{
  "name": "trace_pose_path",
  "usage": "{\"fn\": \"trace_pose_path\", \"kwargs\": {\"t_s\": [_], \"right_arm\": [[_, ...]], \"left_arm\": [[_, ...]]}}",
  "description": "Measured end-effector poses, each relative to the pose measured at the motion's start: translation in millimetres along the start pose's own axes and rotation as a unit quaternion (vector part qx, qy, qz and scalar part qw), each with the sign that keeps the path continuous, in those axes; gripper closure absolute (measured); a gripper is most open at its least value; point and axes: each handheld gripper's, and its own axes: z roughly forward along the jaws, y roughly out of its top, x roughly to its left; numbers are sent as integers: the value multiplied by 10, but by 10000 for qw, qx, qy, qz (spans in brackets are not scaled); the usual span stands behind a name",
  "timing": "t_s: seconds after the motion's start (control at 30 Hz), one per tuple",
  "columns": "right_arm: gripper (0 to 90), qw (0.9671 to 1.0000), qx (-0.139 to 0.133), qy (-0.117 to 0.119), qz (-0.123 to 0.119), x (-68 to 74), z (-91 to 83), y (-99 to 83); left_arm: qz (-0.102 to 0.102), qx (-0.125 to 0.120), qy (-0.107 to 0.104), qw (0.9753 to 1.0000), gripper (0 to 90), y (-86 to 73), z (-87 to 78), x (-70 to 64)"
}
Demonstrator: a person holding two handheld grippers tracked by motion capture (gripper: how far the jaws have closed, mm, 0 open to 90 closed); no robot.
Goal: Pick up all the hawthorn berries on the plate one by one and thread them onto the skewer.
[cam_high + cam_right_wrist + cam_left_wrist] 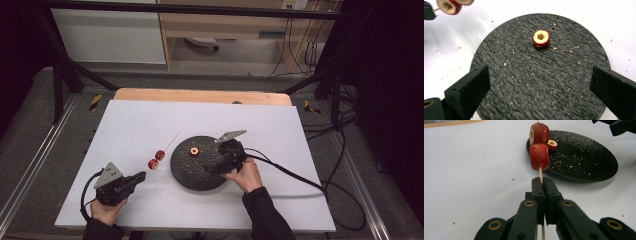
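Skewer (540,173) clamped in left hand-held gripper (543,185), two red fruit pieces (539,156) threaded

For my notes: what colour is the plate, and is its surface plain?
The plate is black with a rough, wrinkled texture, scattered with crumbs; the right gripper view shows it best.

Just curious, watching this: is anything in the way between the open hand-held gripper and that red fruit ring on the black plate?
Nothing visible. The right hand-held gripper hangs open over the black plate, and only crumbs lie between it and the fruit ring.
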Motion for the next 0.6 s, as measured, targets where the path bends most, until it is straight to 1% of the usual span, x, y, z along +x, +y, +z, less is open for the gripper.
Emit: {"fn": "trace_pose_path", "kwargs": {"t_s": [0.13, 0.23, 0.3, 0.37, 0.5, 0.57, 0.6], "right_arm": [[38, 9997, 193, -78, -91, 4, 100, 126], [39, 9995, 283, -115, -81, -1, 182, 213], [42, 9994, 316, -90, -80, 1, 239, 263], [45, 9993, 359, -69, -21, -5, 297, 304], [62, 9986, 513, -105, 75, -3, 426, 368], [77, 9979, 627, -108, 75, -1, 496, 400], [77, 9979, 627, -108, 75, -1, 496, 400]], "left_arm": [[-11, 14, 6, 10000, 883, -8, 5, 6], [-15, 9, 21, 10000, 882, -8, 2, 12], [-35, -13, 24, 10000, 883, -5, -6, 23], [-37, -12, 33, 10000, 882, -7, -10, 28], [-47, 0, 47, 10000, 882, -7, -4, 38], [-47, 1, 53, 10000, 882, -8, -3, 38], [-46, 6, 56, 10000, 882, -9, -1, 39]]}}
